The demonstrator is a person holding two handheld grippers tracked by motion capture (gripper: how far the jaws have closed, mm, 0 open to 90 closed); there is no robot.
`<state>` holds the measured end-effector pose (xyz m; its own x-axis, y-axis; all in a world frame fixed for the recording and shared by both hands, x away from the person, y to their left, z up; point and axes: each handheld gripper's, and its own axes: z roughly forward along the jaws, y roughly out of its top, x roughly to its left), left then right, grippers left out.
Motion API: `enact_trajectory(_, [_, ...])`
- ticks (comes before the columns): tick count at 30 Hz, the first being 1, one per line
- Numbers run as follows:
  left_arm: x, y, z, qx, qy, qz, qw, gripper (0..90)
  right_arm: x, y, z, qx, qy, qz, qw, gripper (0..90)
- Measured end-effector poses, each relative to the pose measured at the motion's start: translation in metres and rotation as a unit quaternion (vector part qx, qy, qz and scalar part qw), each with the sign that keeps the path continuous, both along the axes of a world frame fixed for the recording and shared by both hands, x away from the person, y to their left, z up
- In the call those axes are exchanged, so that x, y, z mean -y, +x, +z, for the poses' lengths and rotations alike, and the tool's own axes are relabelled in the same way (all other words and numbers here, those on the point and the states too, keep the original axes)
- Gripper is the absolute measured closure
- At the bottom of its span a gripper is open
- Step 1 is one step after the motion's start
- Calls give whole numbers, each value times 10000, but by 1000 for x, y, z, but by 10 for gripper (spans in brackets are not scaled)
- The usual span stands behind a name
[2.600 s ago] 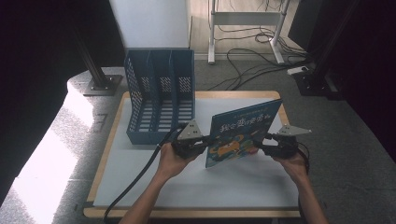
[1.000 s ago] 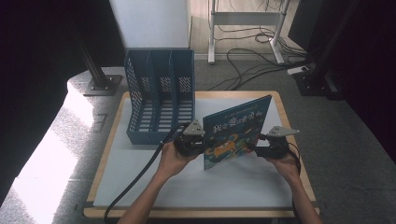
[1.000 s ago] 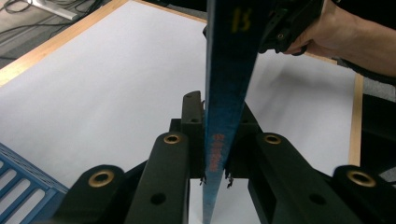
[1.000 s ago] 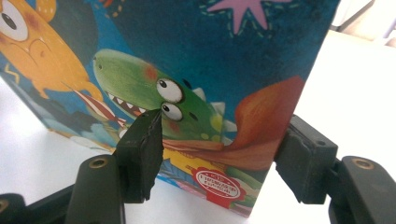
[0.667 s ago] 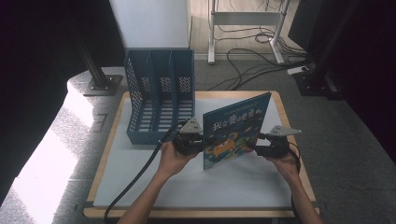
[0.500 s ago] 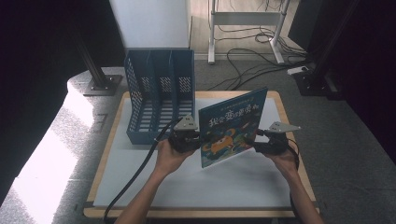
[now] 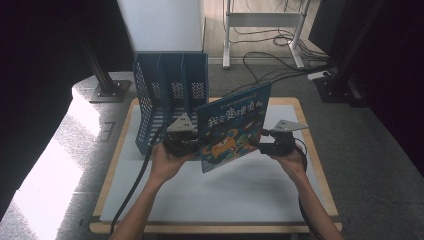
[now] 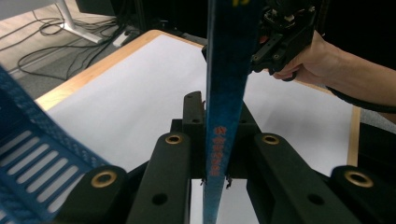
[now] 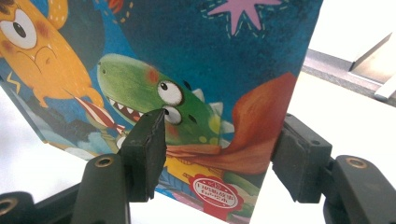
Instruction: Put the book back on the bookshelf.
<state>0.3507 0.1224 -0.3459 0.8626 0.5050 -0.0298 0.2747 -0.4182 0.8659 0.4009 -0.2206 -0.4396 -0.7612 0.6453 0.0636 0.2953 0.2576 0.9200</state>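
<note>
- Left gripper view: the left gripper (image 8: 215, 140) has its jaws clamped tight on the spine edge of the picture book (image 8: 227, 70), which stands on edge and runs straight up between them.
- Right gripper view: the right gripper (image 9: 219, 154) has its jaws standing apart before the cover; one jaw lies over the cover and the other stands just off the book's free edge. Whether a pad presses the cover I cannot tell, so this side looks like a steadying hand rather than a grip.
- High view: the book (image 7: 234, 125) is held upright, clear of the white mat (image 7: 240, 190), between the left gripper (image 7: 192, 146) and the right gripper (image 7: 260, 146), just beside the blue file rack (image 7: 170, 95) and in front of its right-hand slot.
- Step in hand, as I judge it: carrying the raised book toward the rack to file it.
- The next move calls for lining the book's lower edge up with an open slot, keeping it vertical, and lowering it in without catching a divider.
- The wooden board (image 7: 125, 165) under the mat frames the work area.
</note>
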Motion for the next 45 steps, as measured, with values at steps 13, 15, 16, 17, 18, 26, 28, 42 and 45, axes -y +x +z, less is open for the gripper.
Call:
enact_trajectory(13, [-30,3,19,116,-53,172,9998,819,-33,17,18,42,40,193,9998,383])
enact_trajectory(15, [-34,4,22,136,-28,200,9997,819,-37,20,20,45,44,213,9998,383])
enact_trajectory(16, [-34,4,22,136,-28,200,9997,819,-37,20,20,45,44,213,9998,383])
enact_trajectory(17, [-36,4,24,146,-12,217,9997,819,-43,23,23,56,47,239,9997,383])
enact_trajectory(18, [-37,4,25,159,-2,230,9996,819,-45,24,24,59,46,254,9996,383])
enact_trajectory(26, [-57,5,38,234,-11,376,9990,819,-65,34,38,152,38,348,9993,383])
enact_trajectory(28, [-60,5,39,240,-8,392,9989,820,-68,36,39,167,47,361,9992,383])
enact_trajectory(42, [-85,4,36,316,105,651,9973,821,-103,53,34,187,103,547,9983,379])
enact_trajectory(45, [-94,3,32,280,11,709,9971,823,-111,56,33,201,191,563,9980,367])
